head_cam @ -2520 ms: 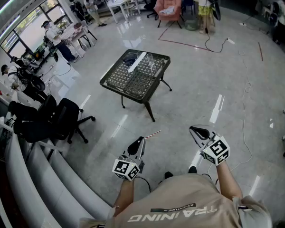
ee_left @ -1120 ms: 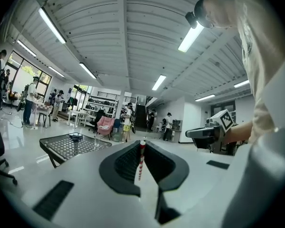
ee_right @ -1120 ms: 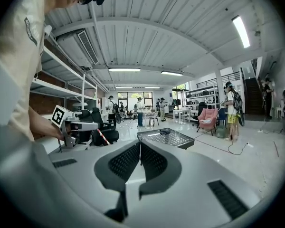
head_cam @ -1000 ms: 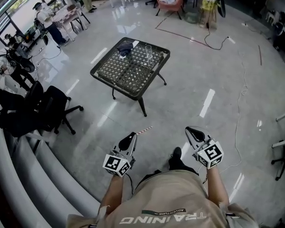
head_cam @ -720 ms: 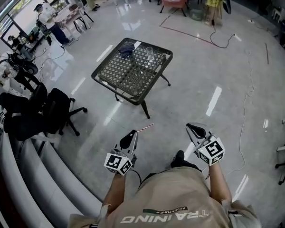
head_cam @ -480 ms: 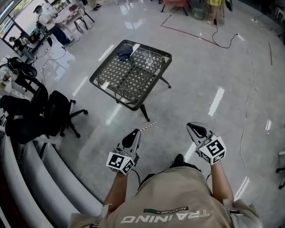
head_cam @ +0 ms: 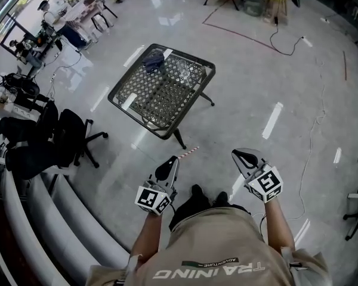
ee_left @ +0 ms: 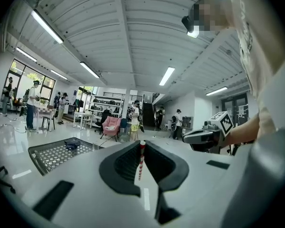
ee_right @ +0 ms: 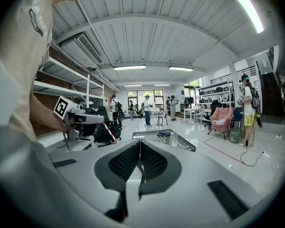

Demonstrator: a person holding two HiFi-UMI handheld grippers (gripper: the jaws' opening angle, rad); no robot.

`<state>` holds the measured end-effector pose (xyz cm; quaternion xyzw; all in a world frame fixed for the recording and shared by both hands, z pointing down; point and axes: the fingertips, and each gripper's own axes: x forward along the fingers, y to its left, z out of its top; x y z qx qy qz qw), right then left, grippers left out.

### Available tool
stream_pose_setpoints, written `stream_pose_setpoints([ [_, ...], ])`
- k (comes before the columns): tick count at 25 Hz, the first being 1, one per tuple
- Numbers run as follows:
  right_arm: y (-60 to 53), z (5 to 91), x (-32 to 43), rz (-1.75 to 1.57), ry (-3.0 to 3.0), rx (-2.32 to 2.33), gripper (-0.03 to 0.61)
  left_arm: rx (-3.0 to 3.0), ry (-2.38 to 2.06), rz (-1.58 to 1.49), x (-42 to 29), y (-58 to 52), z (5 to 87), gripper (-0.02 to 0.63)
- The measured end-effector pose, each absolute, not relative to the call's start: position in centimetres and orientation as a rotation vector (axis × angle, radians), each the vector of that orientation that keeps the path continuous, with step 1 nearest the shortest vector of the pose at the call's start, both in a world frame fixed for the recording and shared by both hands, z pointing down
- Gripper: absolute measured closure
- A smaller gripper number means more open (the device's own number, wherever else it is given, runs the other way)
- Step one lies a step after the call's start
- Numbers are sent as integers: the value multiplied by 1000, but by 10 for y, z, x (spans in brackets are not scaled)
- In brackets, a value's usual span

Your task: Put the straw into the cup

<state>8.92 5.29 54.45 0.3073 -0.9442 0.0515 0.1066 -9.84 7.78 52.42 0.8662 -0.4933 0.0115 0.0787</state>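
A red-and-white striped straw [head_cam: 188, 153] sticks out forward from my left gripper [head_cam: 174, 160], which is shut on it; in the left gripper view the straw [ee_left: 141, 158] stands upright between the closed jaws. My right gripper [head_cam: 236, 154] is shut with nothing in it, its jaws closed together in the right gripper view [ee_right: 139, 144]. A clear glass cup [head_cam: 181, 71] stands on the far part of a black mesh table [head_cam: 144, 114], well ahead of both grippers. The right gripper view shows the cup [ee_right: 174, 138] and the straw [ee_right: 109, 132].
A dark blue cloth [head_cam: 153, 57] lies on the table near the cup. Black office chairs [head_cam: 62, 140] stand to the left, beside curved grey steps [head_cam: 42, 219]. Cables [head_cam: 313, 124] trail on the glossy floor at right. People stand far off by the windows.
The person has walked a little nearer to the table, which now shows larger. Both grippers keep their pose in front of the body, and the straw stays in the left one.
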Motion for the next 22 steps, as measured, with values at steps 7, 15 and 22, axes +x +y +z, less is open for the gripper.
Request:
stream_pose_setpoints([
  [7,5,540,67,120,-2785,877,560,2602,-1494,21,-124,21,527,578],
  [15,-82,517,37,104,-2751,1015,560,2638,-1464,-14,-176,-71,520,578],
  [22,-126,520,12,142,-2707,1097,560,2664,-1355,11,-200,-127,533,578],
])
